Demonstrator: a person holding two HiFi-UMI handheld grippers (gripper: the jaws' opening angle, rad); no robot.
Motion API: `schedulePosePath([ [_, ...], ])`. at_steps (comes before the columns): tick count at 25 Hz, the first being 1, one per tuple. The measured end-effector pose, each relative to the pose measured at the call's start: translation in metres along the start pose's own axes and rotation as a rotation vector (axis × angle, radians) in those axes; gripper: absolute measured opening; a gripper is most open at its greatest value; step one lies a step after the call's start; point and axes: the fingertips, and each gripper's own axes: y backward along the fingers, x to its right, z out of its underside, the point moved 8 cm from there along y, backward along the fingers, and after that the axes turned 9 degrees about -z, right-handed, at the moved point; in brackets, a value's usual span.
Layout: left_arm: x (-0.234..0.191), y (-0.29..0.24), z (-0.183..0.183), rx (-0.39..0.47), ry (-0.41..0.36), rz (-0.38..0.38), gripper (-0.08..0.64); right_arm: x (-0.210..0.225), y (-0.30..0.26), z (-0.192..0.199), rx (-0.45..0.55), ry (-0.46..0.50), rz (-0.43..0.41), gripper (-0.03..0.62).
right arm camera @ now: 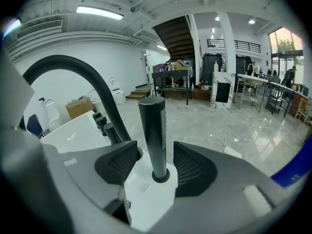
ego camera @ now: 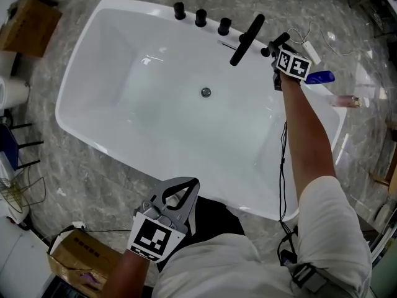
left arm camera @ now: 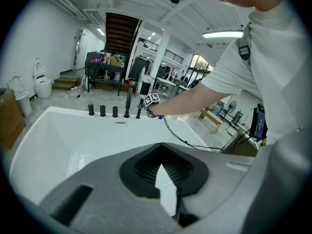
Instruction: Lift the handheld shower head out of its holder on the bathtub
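The handheld shower head (right arm camera: 152,130) is a black cylinder standing upright in its round holder (right arm camera: 161,175) on the white bathtub's rim (right arm camera: 146,199). My right gripper (right arm camera: 156,156) is open, one pad on each side of the cylinder's lower part, and neither pad presses on it. In the head view the shower head (ego camera: 280,40) stands at the tub's far right corner, with my right gripper (ego camera: 276,53) right at it. My left gripper (ego camera: 190,185) hangs over the tub's near rim (ego camera: 68,113), shut and empty; its tips (left arm camera: 159,165) meet.
A curved black spout (ego camera: 247,39) and three black knobs (ego camera: 200,17) line the far rim beside the shower head. The drain (ego camera: 205,92) lies mid-tub. Cardboard boxes (ego camera: 28,23) (ego camera: 80,253) stand on the marble floor, and a cable runs along my right arm.
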Motion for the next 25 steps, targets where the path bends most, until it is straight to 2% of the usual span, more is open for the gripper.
schedulePosePath([
  [7, -0.002, -0.006, 0.010, -0.010, 0.027, 0.014, 0.008, 0.006, -0.014, -0.005, 0.003, -0.018, 0.010, 0.217],
  [11, -0.002, -0.007, 0.017, -0.025, 0.069, 0.024, 0.008, 0.007, -0.019, -0.006, -0.004, -0.006, 0.010, 0.153],
  [25, -0.007, -0.003, 0.021, -0.024, 0.079, 0.023, 0.008, -0.007, -0.006, -0.008, -0.024, 0.085, 0.033, 0.147],
])
